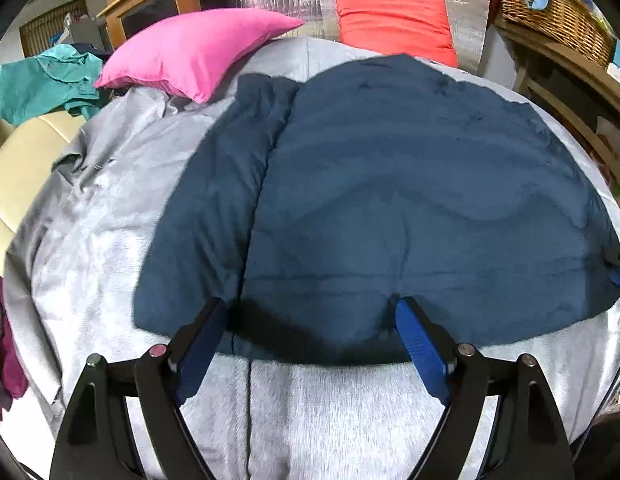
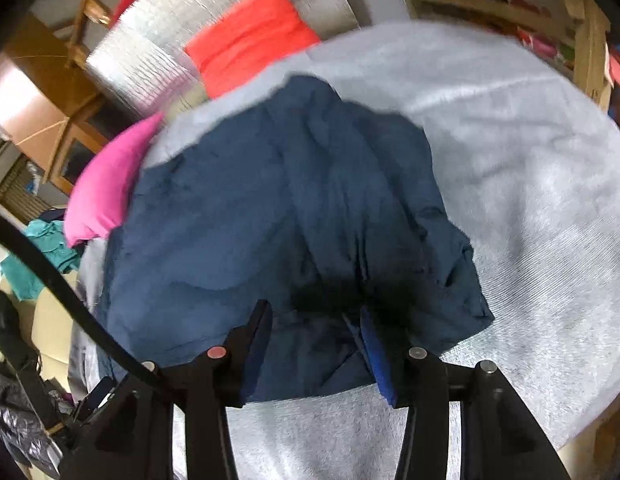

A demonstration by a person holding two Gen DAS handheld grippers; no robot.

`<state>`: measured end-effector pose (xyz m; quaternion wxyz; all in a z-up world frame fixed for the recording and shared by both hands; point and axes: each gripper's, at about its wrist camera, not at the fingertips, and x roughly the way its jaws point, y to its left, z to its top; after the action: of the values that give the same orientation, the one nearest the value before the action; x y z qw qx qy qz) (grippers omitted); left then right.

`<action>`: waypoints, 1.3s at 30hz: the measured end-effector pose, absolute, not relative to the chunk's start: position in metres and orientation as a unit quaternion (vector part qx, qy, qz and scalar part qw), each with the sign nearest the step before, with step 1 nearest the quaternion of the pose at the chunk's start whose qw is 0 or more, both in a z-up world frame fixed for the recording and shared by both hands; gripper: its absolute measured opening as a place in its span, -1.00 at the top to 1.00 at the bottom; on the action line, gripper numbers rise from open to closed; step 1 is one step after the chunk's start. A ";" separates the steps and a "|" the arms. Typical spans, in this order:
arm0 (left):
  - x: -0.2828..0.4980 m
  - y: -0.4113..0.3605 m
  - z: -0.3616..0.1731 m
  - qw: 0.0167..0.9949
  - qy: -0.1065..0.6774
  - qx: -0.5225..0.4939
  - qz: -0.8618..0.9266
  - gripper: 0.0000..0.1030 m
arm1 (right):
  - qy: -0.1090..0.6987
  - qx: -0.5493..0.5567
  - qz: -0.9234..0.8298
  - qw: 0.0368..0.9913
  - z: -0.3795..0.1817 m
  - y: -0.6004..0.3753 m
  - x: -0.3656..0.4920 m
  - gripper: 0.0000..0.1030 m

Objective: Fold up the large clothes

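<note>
- Navy garment (image 1: 389,184) is lying spread on the grey bedcover (image 1: 110,240), directly ahead of both claws, its long axis running away from them toward the pillows.
- Its near hem is sitting just beyond the left gripper (image 1: 311,312), with a lengthwise fold line running away from the left fingertip toward the pink pillow (image 1: 190,52).
- The left gripper is standing released, jaws spread wide, blue pads (image 1: 419,352) hovering over the hem with nothing between them.
- The right gripper (image 2: 313,312) is also standing parted over the garment (image 2: 270,220); cloth is lying between its fingers, but whether it is being pinched cannot be told.
- The left view is showing the garment flat and broad, plus a wicker basket (image 1: 557,8) far ahead to the right and a teal cloth (image 1: 46,84) far left.
- The right view, blurred, is showing the right-hand side of the garment bunched and rumpled, with bare bedcover (image 2: 529,160) beyond it to the right.
- An orange-red pillow (image 1: 393,20) is lying past the garment's far end.
</note>
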<state>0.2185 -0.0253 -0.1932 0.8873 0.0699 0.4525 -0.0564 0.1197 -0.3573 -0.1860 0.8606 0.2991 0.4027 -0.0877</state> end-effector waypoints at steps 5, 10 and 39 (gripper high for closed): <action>0.170 -0.016 -0.148 0.915 0.397 0.056 -0.042 -0.68 | 0.367 0.273 -0.085 0.885 -0.161 -0.346 0.081 -0.10; 0.116 -0.013 -0.082 0.950 0.303 0.076 0.001 -0.69 | 0.322 0.186 -0.093 0.924 -0.110 -0.318 0.039 -0.39; -0.033 -0.008 0.064 0.986 0.155 0.051 0.015 -0.86 | 0.214 0.053 -0.130 0.967 0.018 -0.195 -0.087 -0.69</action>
<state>-0.0334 -0.0080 0.0638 0.9865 0.0513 0.1550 0.0147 -0.0867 -0.1948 0.0182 0.9668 0.0529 0.2137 -0.1300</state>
